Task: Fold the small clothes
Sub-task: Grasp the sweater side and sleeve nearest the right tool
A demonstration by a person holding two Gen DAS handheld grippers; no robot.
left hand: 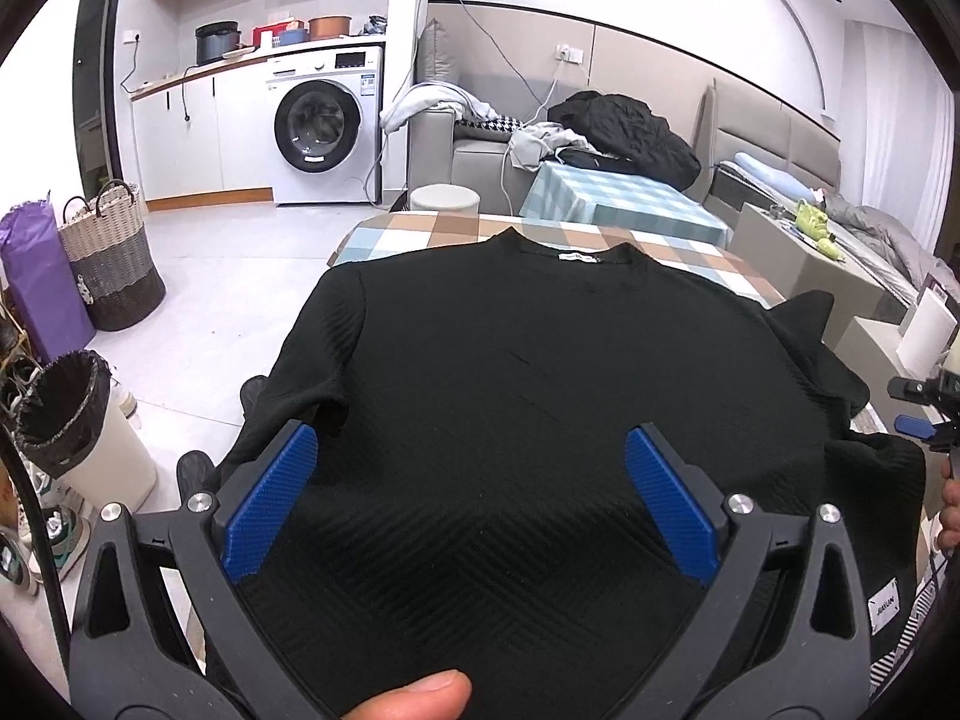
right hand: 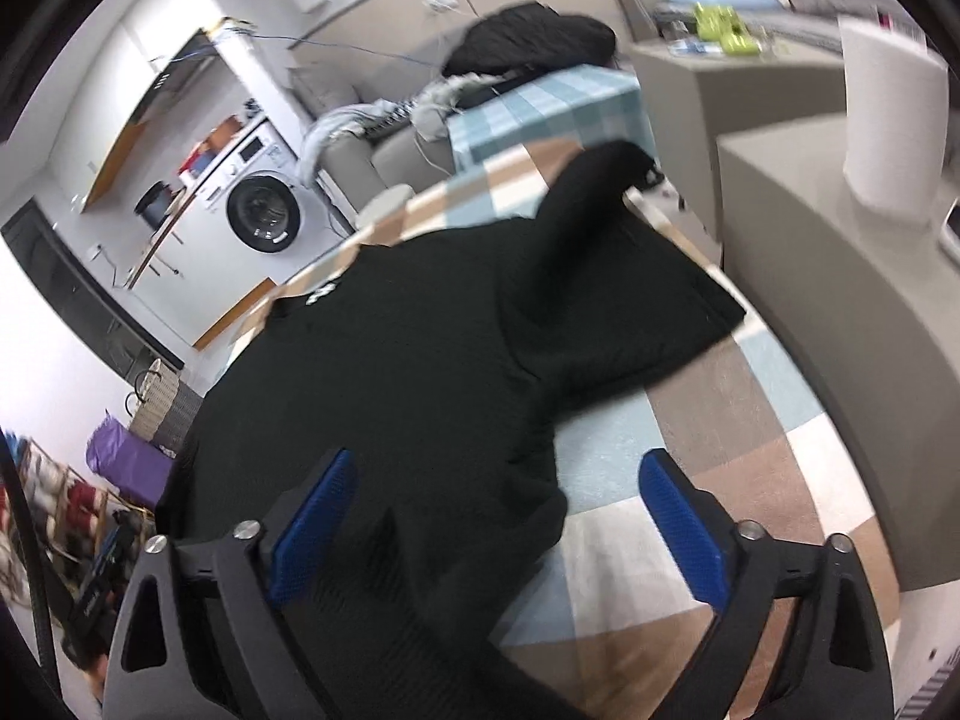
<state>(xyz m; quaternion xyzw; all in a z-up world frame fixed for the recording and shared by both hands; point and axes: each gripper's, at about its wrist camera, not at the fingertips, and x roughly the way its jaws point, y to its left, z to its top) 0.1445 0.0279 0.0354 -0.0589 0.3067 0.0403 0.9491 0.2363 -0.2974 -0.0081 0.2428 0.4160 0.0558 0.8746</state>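
A black ribbed t-shirt [left hand: 510, 360] lies flat on the checked tablecloth [left hand: 420, 228], collar and white label at the far end. My left gripper [left hand: 471, 438] hovers over the shirt's near half with its blue pads [left hand: 270, 498] wide apart, open, and nothing pinched between them. In the right wrist view the shirt [right hand: 390, 360] has its right sleeve [right hand: 576, 210] rumpled and standing up near the table's edge. My right gripper [right hand: 498, 462] is open above the shirt's right side edge, one pad over cloth, the other over bare tablecloth [right hand: 690, 420]. It also shows at the left view's right edge.
A grey cabinet [right hand: 840, 240] with a white paper roll [right hand: 888, 96] stands close on the right. Beyond the table are a second checked table [left hand: 624, 198], a sofa piled with clothes [left hand: 624, 126], a white stool [left hand: 444, 198] and a washing machine [left hand: 324, 126]. Baskets and a bin [left hand: 78, 420] stand on the floor at left.
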